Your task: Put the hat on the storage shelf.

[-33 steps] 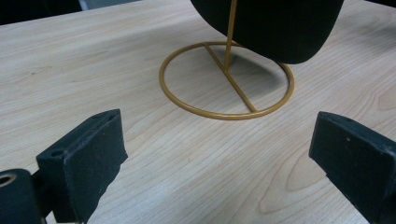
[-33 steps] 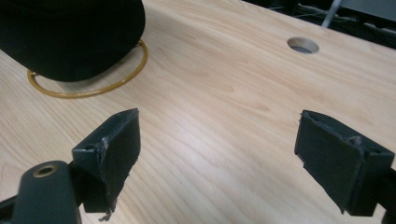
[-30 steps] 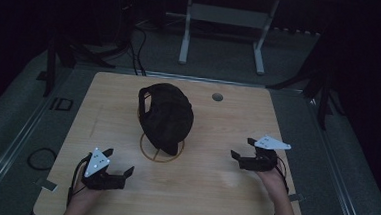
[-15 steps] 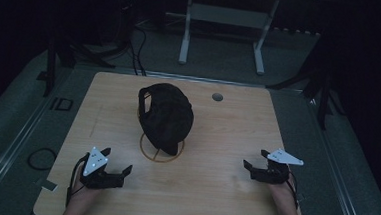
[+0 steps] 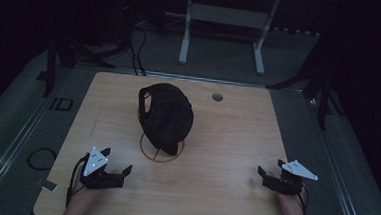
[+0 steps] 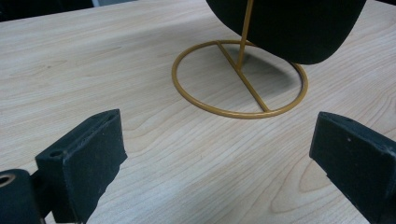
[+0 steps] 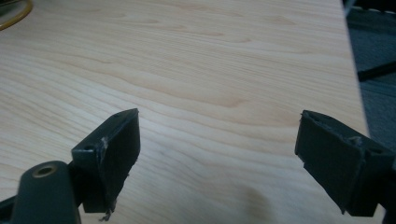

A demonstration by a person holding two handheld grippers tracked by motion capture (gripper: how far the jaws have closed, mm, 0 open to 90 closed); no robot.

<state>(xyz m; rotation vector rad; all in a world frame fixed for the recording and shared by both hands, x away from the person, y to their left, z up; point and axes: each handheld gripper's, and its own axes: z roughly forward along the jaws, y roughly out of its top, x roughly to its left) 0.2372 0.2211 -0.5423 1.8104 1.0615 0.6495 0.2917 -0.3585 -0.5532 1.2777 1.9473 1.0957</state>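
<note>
While the black cap (image 5: 167,117) sits on its stand near the middle of the wooden table (image 5: 227,135), both grippers rest down at the near edge, well apart from it and from each other. The cap looks like soft, matte dark fabric, rounded like a dome, with an opening at the back facing up-left in the high view. It hangs on a thin gold wire stand (image 6: 239,79): a flat ring on the tabletop, a straight bar across the ring, and a slim upright rod going up into the cap. In the left gripper view the cap's smooth curved bottom edge (image 6: 289,28) floats just above the ring without touching it.

The left gripper (image 5: 117,172) is at the near left, jaws spread wide with nothing between them, aimed toward the stand. Its pads (image 6: 84,158) are chunky black blocks, kinda matte and a bit scuffed. A grey three-cornered plate sits on top of it.

The right gripper (image 5: 269,174) is over at the near right corner, jaws also wide apart and holding nothing, just bare tabletop in the gap. Its pads (image 7: 114,144) have rough, chipped edges. The table is pale light wood with wavy grain lines, smooth finish, and there's a small round grommet (image 5: 217,96) near the far edge.
</note>
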